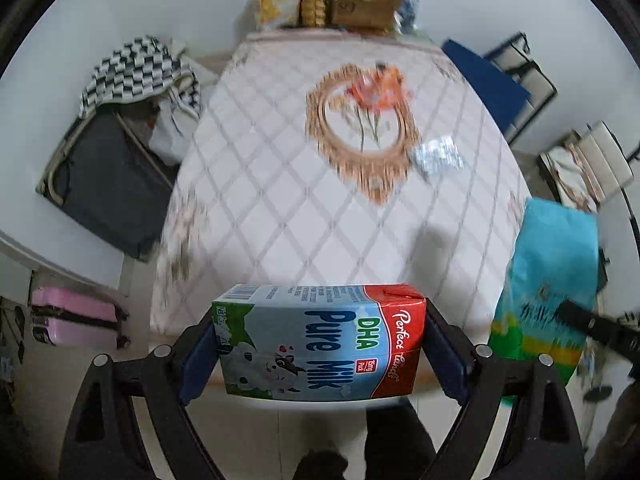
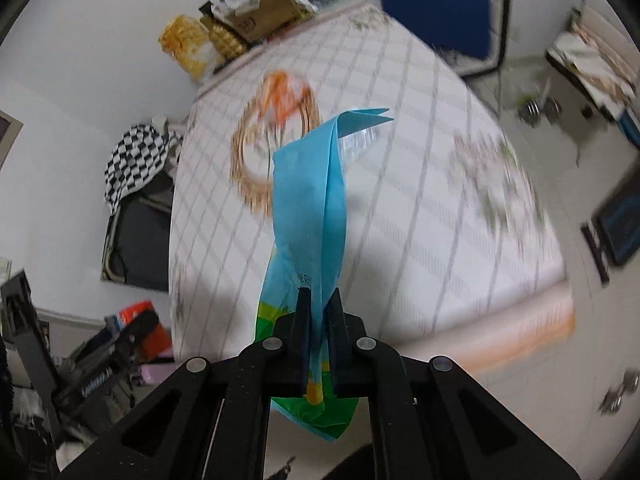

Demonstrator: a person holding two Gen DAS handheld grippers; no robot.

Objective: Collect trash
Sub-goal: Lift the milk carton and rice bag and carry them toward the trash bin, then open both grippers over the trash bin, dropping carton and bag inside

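Left claw (image 1: pixel 320 344) pinches a milk carton (image 1: pixel 320 340) above the near edge of the bench (image 1: pixel 280 208); right claw (image 2: pixel 320 340) is pressed together on a blue bag (image 2: pixel 308 200). On the bench's quilted cloth: orange wrapper (image 1: pixel 378 88), silvery wrapper (image 1: pixel 438 154). Beyond the bench's far edge, a cardboard box (image 1: pixel 366 6); left of the bench, a checkered cloth (image 1: pixel 136 70).

Even indoor light, motion-blurred backgrounds, heavy fisheye warp toward dark corners

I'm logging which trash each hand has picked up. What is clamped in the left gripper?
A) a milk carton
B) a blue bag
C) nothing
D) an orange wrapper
A: the left gripper has its jaws pressed on both ends of the milk carton, lifted off the table.
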